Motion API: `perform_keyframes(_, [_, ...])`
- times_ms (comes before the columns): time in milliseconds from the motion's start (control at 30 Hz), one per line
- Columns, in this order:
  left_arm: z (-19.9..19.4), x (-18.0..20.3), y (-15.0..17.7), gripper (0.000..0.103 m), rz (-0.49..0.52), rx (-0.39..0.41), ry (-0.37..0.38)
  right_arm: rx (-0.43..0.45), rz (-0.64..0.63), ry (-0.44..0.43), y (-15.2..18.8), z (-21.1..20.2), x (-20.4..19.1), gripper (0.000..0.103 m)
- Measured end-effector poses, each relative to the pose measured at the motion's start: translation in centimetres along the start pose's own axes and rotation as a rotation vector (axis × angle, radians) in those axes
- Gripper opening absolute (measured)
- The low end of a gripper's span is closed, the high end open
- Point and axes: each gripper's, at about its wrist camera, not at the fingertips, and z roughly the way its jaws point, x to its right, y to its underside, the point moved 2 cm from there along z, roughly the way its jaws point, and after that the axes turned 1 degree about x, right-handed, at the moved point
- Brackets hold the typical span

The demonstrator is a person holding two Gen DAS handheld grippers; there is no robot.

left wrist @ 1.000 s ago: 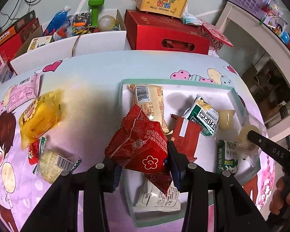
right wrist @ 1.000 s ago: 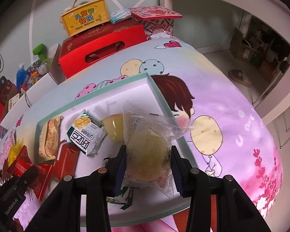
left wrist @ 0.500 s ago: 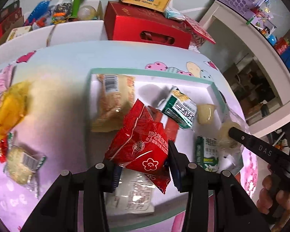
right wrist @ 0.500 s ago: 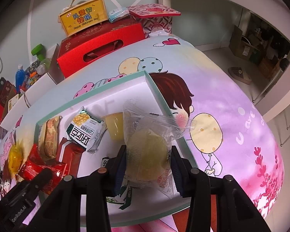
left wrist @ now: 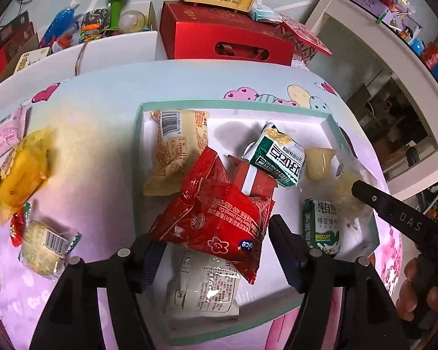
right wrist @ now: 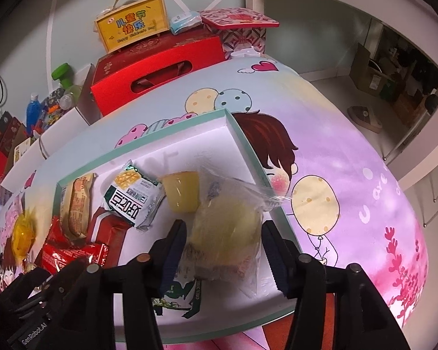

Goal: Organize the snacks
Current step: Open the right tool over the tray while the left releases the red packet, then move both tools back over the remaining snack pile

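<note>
Cartoon tablecloth (right wrist: pixel 350 151), teal-rimmed tray (left wrist: pixel 248 105); red gift box (left wrist: pixel 227 42) at 12. Both grippers now apart, left gripper (left wrist: pixel 216 250) off red snack pack (left wrist: pixel 216 218), right gripper (right wrist: pixel 223 250) off clear cake pack (right wrist: pixel 227 233).

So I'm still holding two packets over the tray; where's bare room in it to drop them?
Bare floor shows along the far side of the tray, between the tan packet and the far right corner, behind the green packet. The middle and near side are crowded with the white packet and biscuit pack.
</note>
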Motion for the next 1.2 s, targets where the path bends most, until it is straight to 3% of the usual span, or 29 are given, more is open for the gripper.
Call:
perform_keyframes(67, [-0.4,0.0,-0.1,0.075,0.004,0.007,-0.017,0.001,-0.007,-0.004,0.0,0.0,-0.2,0.058])
perform_keyframes(167, [-1.1,-0.2,-0.3,0.081,0.01,0.023,-0.046,0.0,-0.016,-0.005,0.0,0.0,-0.5,0.069])
perform_keyframes(300, [-2.1,-0.5,-0.7,0.085,0.008,0.051,-0.067,-0.001,-0.027,-0.008,0.1,0.1,-0.8,0.071])
perform_keyframes(400, [-2.5,-0.8,-0.8,0.087,0.006,0.069,-0.093,-0.003,-0.038,-0.004,0.2,0.3,-1.1,0.083])
perform_keyframes(567, [-2.8,-1.7,-0.9,0.089,-0.022,0.097,-0.143,-0.009,-0.059,-0.006,0.3,0.6,-1.5,0.083])
perform_keyframes(633, [-2.7,-2.0,-0.8,0.1,-0.032,0.107,-0.172,-0.008,-0.069,-0.004,0.4,0.6,-1.8,0.084])
perform_keyframes(667, [-2.7,-2.2,-0.8,0.1,-0.037,0.113,-0.191,-0.007,-0.075,-0.001,0.4,0.7,-1.9,0.087])
perform_keyframes(700, [-2.6,-2.5,-0.9,0.1,-0.042,0.118,-0.212,-0.006,-0.079,0.0,0.4,0.7,-2.0,0.098])
perform_keyframes(733, [-2.6,-2.6,-0.9,0.1,-0.044,0.119,-0.222,-0.004,-0.084,-0.001,0.4,0.6,-2.1,0.103])
perform_keyframes(1200, [-2.9,-3.5,-0.8,0.1,-0.076,0.122,-0.239,0.005,-0.126,-0.006,0.6,0.3,-3.4,0.103])
